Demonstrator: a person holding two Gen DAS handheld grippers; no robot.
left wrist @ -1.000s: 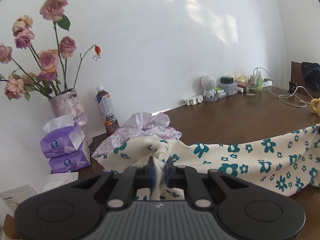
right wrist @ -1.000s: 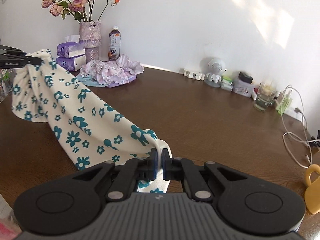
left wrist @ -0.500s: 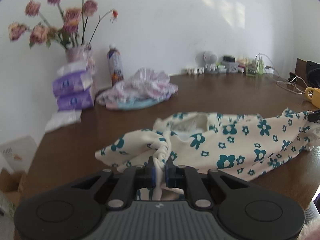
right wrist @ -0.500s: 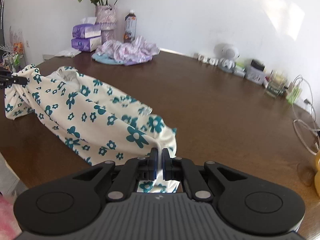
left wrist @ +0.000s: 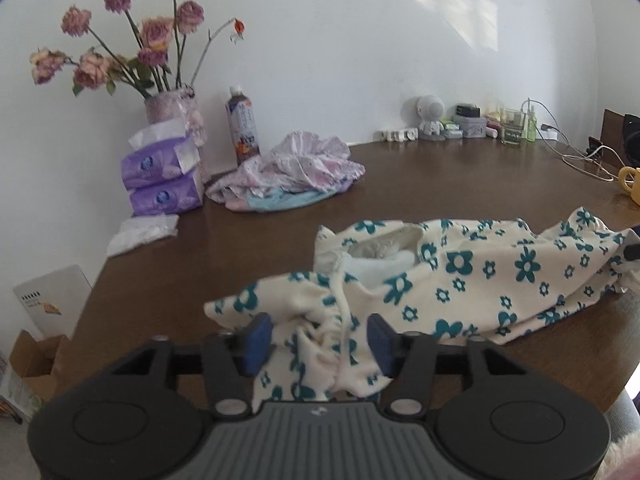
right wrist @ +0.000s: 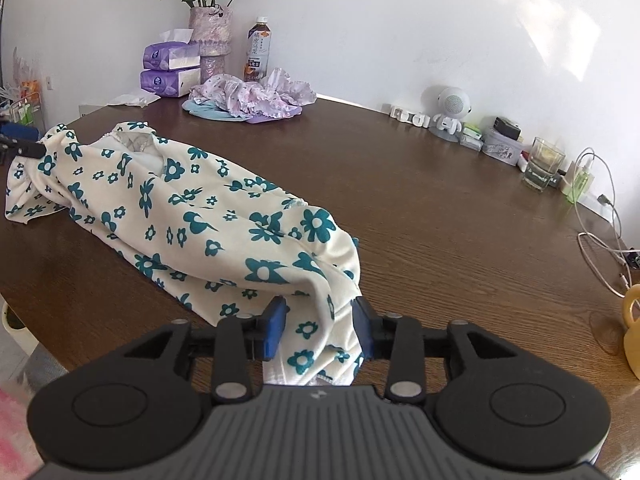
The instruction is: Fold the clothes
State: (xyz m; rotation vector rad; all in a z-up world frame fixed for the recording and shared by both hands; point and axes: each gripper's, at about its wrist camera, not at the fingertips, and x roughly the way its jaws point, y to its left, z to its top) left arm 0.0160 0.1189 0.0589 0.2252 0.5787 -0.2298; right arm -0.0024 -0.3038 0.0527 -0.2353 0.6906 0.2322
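Between the left gripper (left wrist: 319,340) fingers (left wrist: 258,338) the gathered end of the floral garment (left wrist: 460,280) now sits loose: half a second ago both pads were pinched tight on it, now they stand wide apart, cloth slumped in the gap, touching neither pad firmly as far as I can tell. Ahead of those fingers the garment lies stretched across the worktop (left wrist: 440,176), neck opening up, body rumpled, not flat.

Same story at the right gripper (right wrist: 319,330): fingers (right wrist: 274,330) spread, the other end of the garment draped between them and over the worktop edge toward the camera. A second ago the piece was hoisted and hanging between the two grippers; now it is down on the wood and let go at both ends.

Meaning: lay-down is done, garment rests on the worktop as a long loose tube, no clean fold visible. Could be spread for folding or mid-sequence between folds; can't settle which.

Beyond the fingers, well apart: pile of pink and blue clothes (left wrist: 288,176), tissue packs (left wrist: 162,178), bottle (left wrist: 242,126), flower vase (left wrist: 176,116). None in the way.
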